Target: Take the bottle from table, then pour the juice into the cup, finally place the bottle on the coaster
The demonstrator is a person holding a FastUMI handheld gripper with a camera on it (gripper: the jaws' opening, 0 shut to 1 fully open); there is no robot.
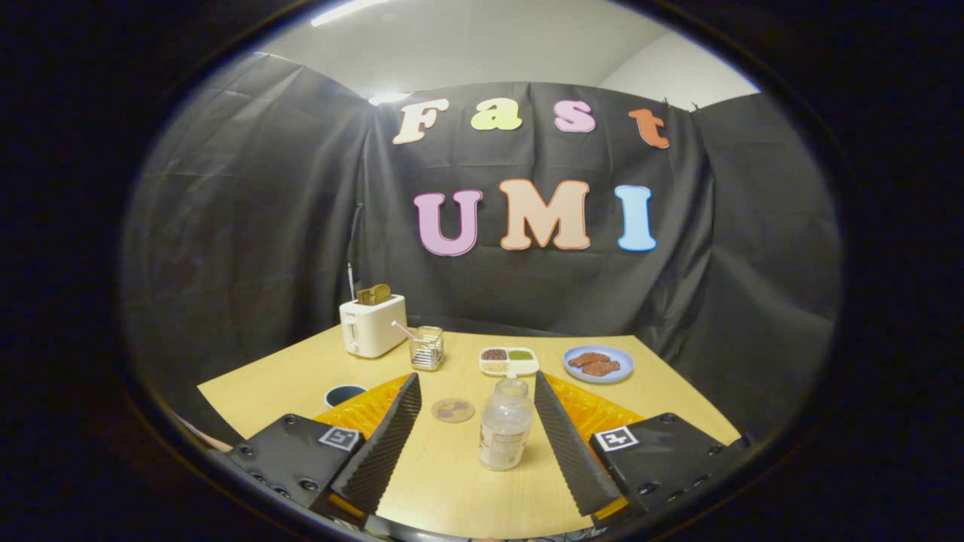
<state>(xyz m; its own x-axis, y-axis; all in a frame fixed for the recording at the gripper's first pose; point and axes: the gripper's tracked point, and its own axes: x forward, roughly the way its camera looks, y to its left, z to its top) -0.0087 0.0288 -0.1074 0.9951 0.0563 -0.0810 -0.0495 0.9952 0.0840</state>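
A clear plastic bottle (504, 424) with a pale label stands upright on the wooden table (678, 406), between my two fingers and nearer the right one. My gripper (476, 388) is open, its fingers wide apart and touching nothing. A round brown coaster (453, 410) lies flat just left of the bottle, also between the fingers. A dark cup (344, 394) sits on the table beyond the left finger, partly hidden by it.
A white toaster (371, 324) with toast in it stands at the back left. Beside it is a small glass holder (426, 348) with a straw. A divided dish (509, 360) and a blue plate (599, 364) of brown food sit farther back.
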